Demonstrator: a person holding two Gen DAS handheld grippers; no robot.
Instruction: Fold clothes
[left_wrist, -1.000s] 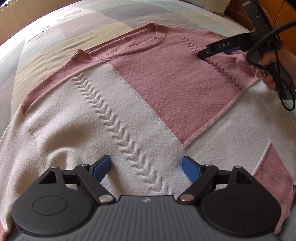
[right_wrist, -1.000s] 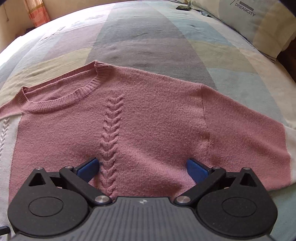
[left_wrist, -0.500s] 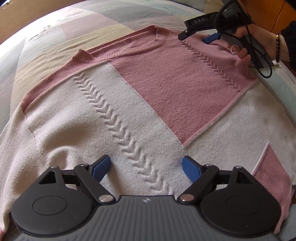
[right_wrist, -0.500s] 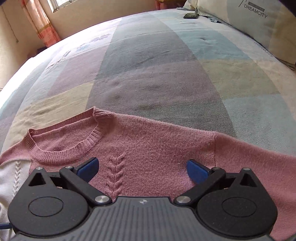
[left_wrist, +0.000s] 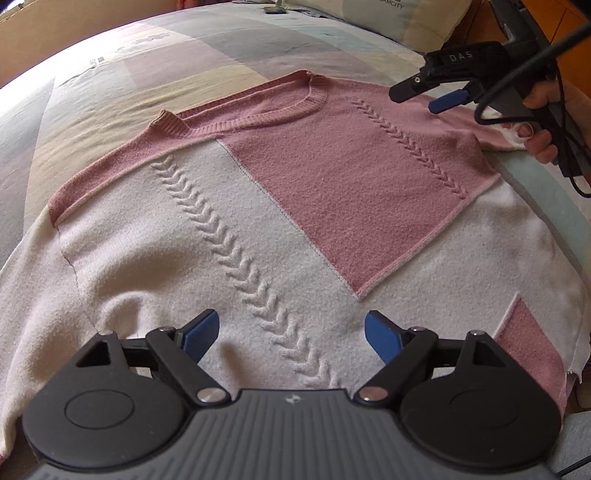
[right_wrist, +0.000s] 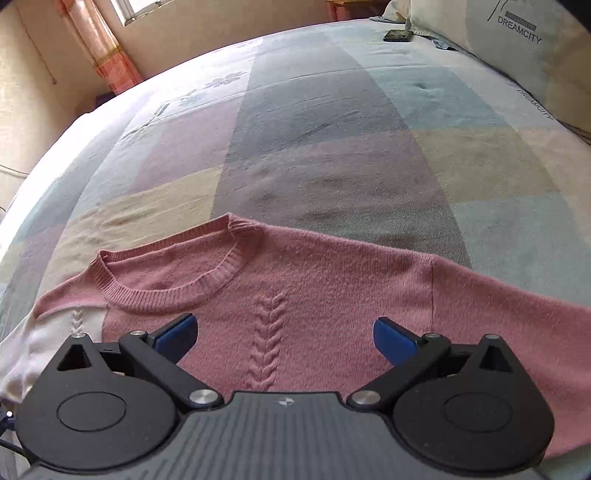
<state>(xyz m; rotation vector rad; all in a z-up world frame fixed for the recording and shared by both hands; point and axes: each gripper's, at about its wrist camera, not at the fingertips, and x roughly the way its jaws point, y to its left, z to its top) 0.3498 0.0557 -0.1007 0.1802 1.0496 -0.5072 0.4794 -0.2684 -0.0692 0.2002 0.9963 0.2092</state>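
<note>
A pink and white knit sweater (left_wrist: 229, 236) is lying spread flat, front up, on a bed covered with a pastel patchwork bedspread (right_wrist: 332, 147). The neckline is pointing toward the far side of the bed, and the hem is nearest the left wrist camera.

The left gripper (left_wrist: 291, 334) is being held over the white lower part of the sweater, angled downward. Its blue pads are standing wide apart, with nothing being gripped; the raised braid pattern is running up between them. Whether the tips are touching the knit cannot be told.

The right gripper (right_wrist: 284, 334) is being held over the pink upper chest, just below the collar, with the pink braid line showing between its fingers. Its jaws are also standing wide apart and nothing is being pinched. In the left wrist view the same gripper (left_wrist: 430, 98) is seen above the sweater's pink shoulder at the right, clear of the fabric, with a hand (left_wrist: 539, 122) wrapped around its handle and a black cable looping below.

A pillow (right_wrist: 517, 48) printed with lettering is lying at the far right corner of the bed, and a small dark object (right_wrist: 397, 36) is lying just beside it. An orange curtain (right_wrist: 96, 44) is hanging at the far left.
</note>
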